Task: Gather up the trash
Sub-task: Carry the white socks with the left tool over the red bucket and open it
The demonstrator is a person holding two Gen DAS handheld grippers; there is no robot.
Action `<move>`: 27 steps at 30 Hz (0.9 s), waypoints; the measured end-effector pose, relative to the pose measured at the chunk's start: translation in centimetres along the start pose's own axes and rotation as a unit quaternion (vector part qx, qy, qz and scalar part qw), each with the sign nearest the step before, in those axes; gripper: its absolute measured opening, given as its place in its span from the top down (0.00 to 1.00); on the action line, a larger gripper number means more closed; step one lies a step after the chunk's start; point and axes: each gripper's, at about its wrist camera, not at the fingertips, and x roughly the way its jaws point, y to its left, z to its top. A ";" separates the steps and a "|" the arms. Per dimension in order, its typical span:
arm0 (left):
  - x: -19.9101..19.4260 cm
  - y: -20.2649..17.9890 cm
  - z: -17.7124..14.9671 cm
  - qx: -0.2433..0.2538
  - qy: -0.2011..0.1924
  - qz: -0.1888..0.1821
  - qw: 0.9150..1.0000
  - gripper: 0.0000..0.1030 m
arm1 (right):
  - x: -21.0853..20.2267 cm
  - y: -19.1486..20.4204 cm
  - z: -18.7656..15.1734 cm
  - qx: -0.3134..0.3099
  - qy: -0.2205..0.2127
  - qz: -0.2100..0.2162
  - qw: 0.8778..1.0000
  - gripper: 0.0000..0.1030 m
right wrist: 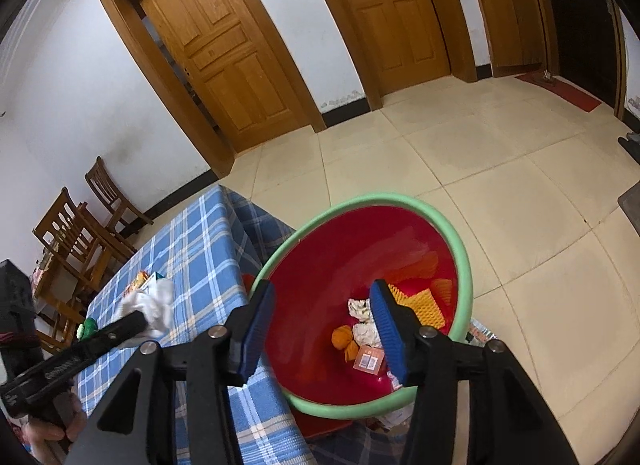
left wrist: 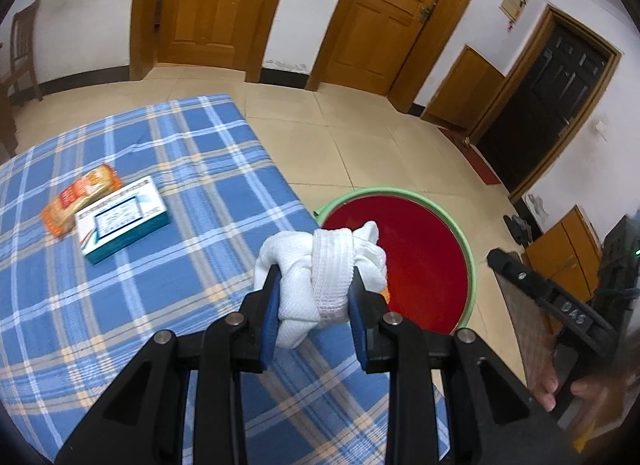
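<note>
**White bundle held at the bin's edge**

The left gripper (left wrist: 314, 291) is clamped on a knotted white cloth bundle (left wrist: 320, 273), over the blue plaid tablecloth's (left wrist: 140, 265) right edge, near the green-rimmed red plastic bin (right wrist: 460, 249). The right gripper (right wrist: 322, 335) hangs above the bin, jaws apart, empty. Its right finger hides some of the litter inside; the bin's base is cut off.

The walls (right wrist: 80, 77) are white with a dark strip along the bottom. The floor (right wrist: 500, 169) has large beige tiles. Two brown wooden doors (left wrist: 208, 1) stand in wooden frames, and one dark door (left wrist: 548, 105) is on the right, with a red mat (right wrist: 560, 91) before it. Wooden chairs (right wrist: 100, 217) stand near the wall, beside a table with a blue checked cloth (left wrist: 120, 305).
</note>
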 end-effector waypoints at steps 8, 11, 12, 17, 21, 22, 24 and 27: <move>3.2 -3.0 -0.3 0.048 0.017 -0.009 0.999 0.70 | -1.1 -0.1 0.4 0.004 -0.020 -0.002 1.000 0.44; 4.2 -4.0 -0.5 0.058 0.022 -0.017 0.998 0.70 | -1.3 -0.4 0.5 0.008 -0.022 -0.003 1.000 0.44; 4.4 -4.2 -0.6 0.060 0.023 -0.020 0.998 0.70 | -1.3 -0.5 0.5 0.010 -0.022 -0.004 1.000 0.44; 5.3 -5.0 -0.6 0.072 0.025 -0.028 0.997 0.70 | -1.3 -1.2 0.5 0.019 -0.023 -0.006 1.000 0.44; 5.7 -5.4 -0.6 0.075 0.030 -0.034 0.996 0.70 | -1.2 -1.5 0.2 0.024 -0.019 -0.006 1.000 0.44; 5.9 -5.5 -0.5 0.076 0.031 -0.037 0.996 0.70 | -1.2 -1.6 0.2 0.025 -0.018 -0.006 1.000 0.44; 5.8 -5.9 -0.5 0.078 0.030 -0.041 0.996 0.66 | -1.2 -1.6 0.2 0.025 -0.019 -0.005 1.000 0.44; 5.7 -6.2 -0.4 0.083 0.027 -0.043 0.995 0.54 | -1.1 -1.6 0.3 0.025 -0.018 -0.005 1.000 0.44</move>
